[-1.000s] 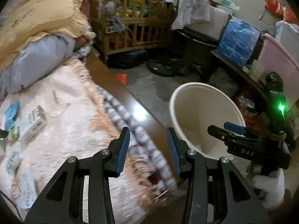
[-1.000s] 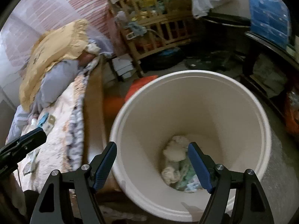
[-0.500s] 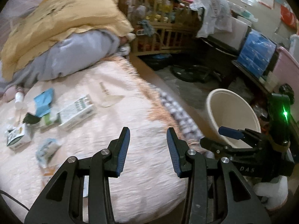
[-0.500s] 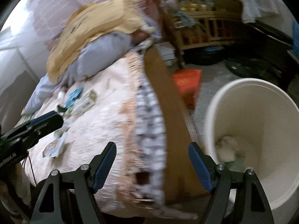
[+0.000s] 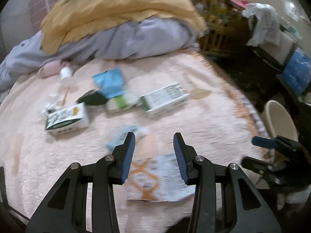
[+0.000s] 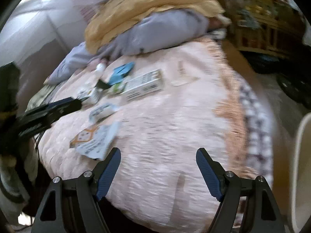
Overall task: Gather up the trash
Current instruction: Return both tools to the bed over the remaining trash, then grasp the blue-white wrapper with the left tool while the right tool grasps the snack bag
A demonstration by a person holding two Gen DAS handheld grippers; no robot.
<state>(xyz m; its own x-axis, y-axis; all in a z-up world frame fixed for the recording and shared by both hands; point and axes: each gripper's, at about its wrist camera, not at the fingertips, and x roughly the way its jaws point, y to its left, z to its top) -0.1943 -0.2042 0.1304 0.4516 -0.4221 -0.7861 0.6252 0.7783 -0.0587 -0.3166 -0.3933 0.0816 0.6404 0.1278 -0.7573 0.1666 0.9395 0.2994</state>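
Observation:
Trash lies scattered on a pink bedspread (image 5: 204, 120): a white and orange printed sheet (image 5: 155, 176) (image 6: 95, 139), a green and white carton (image 5: 66, 119), a long white box (image 5: 165, 98) (image 6: 143, 87), a blue packet (image 5: 109, 83) (image 6: 121, 71) and a small pale wrapper (image 5: 122, 136) (image 6: 101, 111). My left gripper (image 5: 154, 143) hangs open and empty just above the printed sheet. My right gripper (image 6: 158, 155) is open wide over bare bedspread, right of the sheet, with nothing between its fingers. The cream bin (image 5: 279, 120) (image 6: 303, 167) stands off the bed's right edge.
A yellow quilt (image 5: 116, 9) and a grey pillow (image 5: 126, 40) are heaped at the head of the bed. A wooden cot (image 6: 262, 27) and cluttered furniture stand on the far right. A small white bottle (image 5: 65, 73) lies near the pillow.
Both grippers have swung left, away from the bin and over the bed. The bin has slid to the right edge of both views, and the scattered trash now lies ahead of the fingers.

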